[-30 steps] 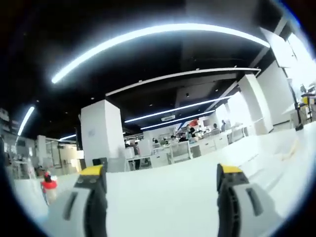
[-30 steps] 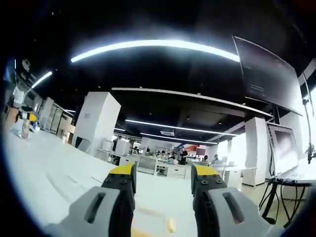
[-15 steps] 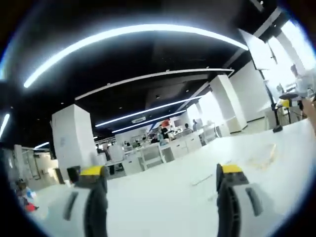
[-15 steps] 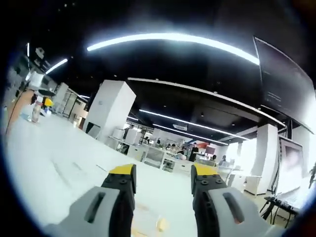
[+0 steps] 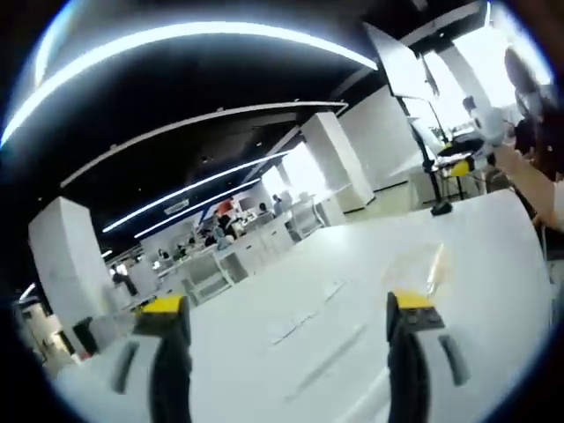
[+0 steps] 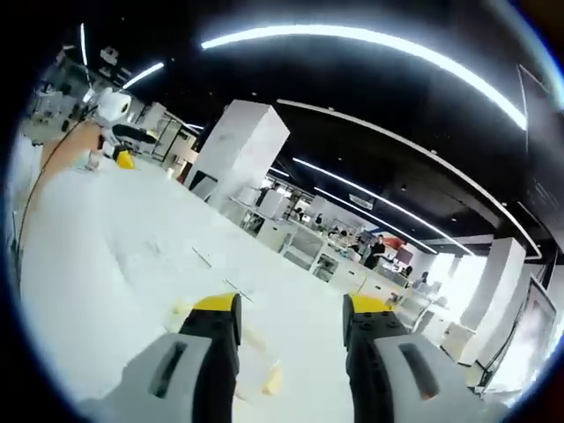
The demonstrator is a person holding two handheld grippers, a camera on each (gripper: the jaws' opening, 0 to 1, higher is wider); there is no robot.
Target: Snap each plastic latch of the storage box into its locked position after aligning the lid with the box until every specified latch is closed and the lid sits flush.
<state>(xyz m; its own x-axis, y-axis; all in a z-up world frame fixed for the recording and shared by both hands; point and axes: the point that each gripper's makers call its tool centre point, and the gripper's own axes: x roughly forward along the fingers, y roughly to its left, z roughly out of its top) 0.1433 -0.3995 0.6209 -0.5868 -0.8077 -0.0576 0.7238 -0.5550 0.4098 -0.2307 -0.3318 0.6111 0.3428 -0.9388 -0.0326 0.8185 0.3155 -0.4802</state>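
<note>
Holding level over a white table (image 5: 264, 352), the left gripper (image 5: 286, 313) has its jaws spread wide with nothing between them. Far right on that table lies a clear, pale shape (image 5: 423, 264), possibly the box or lid; too blurred to tell. A person's arm (image 5: 533, 181) reaches in at the right edge. Desks and columns fill the far room.

Right gripper (image 6: 286, 313) likewise hovers above the table (image 6: 97, 264), jaws parted and empty. Just beyond its tips sit pale yellowish pieces (image 6: 264, 374) on the surface, maybe latches of a clear box; not certain.

Judgement: task looks barely begun. No latch is seen snapped, no lid seen seated. Lid alignment and all latch closing appear left to do.
</note>
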